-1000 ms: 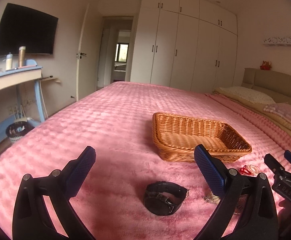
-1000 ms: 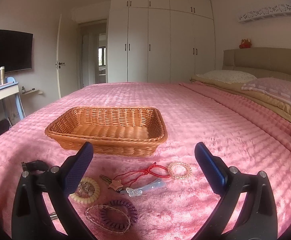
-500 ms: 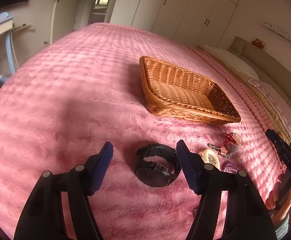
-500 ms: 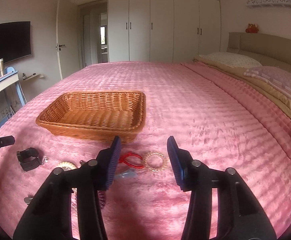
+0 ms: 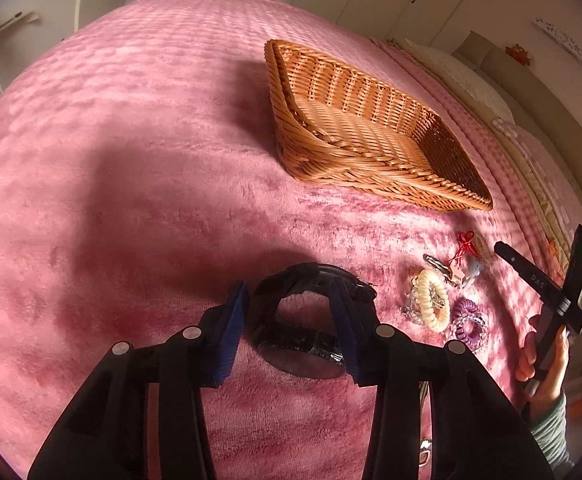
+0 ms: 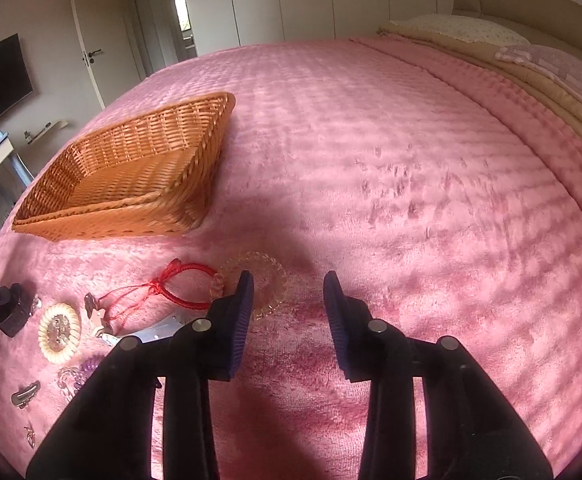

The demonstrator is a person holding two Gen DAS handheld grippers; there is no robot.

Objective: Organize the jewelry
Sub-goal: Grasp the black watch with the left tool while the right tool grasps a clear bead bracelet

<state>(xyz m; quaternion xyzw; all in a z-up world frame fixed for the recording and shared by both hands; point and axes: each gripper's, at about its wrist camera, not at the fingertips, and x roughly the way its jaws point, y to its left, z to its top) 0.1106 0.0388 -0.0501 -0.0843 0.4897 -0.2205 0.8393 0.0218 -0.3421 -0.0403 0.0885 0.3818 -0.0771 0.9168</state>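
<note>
Left gripper (image 5: 287,320) jaws closing around black wristwatch (image 5: 311,312) on bed; pads not yet pressing. Right gripper (image 6: 287,312) jaws closing, empty; beaded bracelet (image 6: 269,284) at eleven o'clock. Center strap before squeezing; wicker basket (image 5: 371,136) waits at one o'clock.

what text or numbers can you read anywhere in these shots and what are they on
"DAS": white letters on the black arm of the right tongs, read in the left wrist view.
Round black wristwatch: small markings on its bezel, too small to read.
Small pale tag among the jewelry: markings too blurred to read.
</note>
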